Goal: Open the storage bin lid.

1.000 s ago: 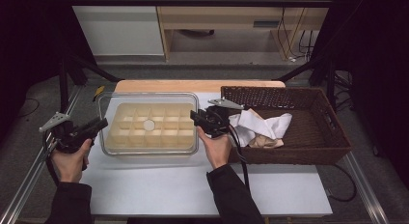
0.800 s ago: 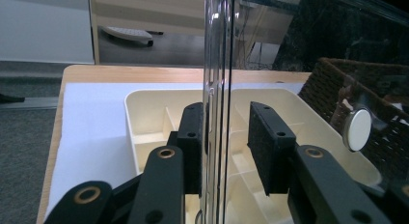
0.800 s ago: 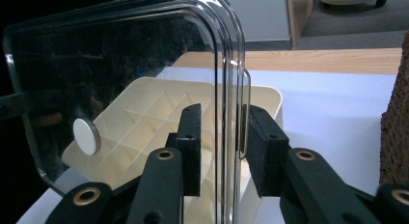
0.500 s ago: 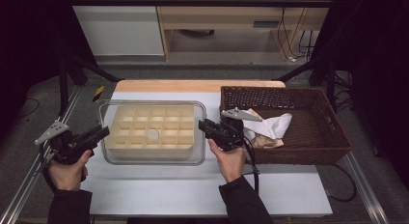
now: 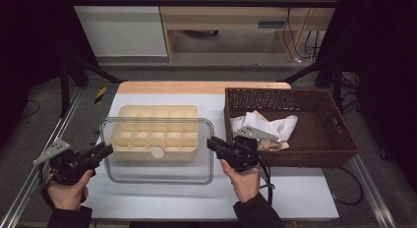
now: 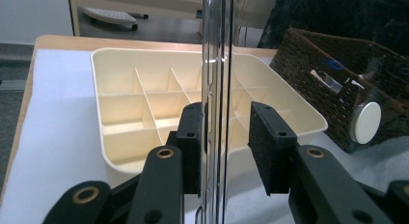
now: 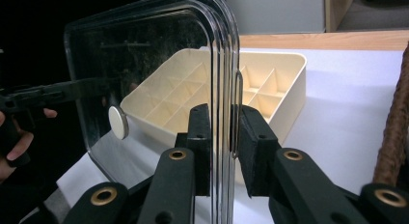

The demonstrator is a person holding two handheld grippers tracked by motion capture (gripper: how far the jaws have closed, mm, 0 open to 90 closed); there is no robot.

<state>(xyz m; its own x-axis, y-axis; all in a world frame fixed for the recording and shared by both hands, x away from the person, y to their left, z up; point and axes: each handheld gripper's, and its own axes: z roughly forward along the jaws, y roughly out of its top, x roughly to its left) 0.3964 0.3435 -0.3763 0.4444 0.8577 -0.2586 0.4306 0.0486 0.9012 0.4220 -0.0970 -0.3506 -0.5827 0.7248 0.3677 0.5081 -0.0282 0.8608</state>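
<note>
High view: both grippers carry a clear lid [image 5: 156,171] held flat just above the cream divided tray [image 5: 155,132] on the desk [image 5: 295,198]. The left gripper [image 5: 105,152] pinches the lid's left edge. The right gripper [image 5: 212,143], whose jaws have just been closing, pinches its right edge. A wicker basket [image 5: 339,149] with cloth [image 5: 268,127] stands right of the tray.
</note>
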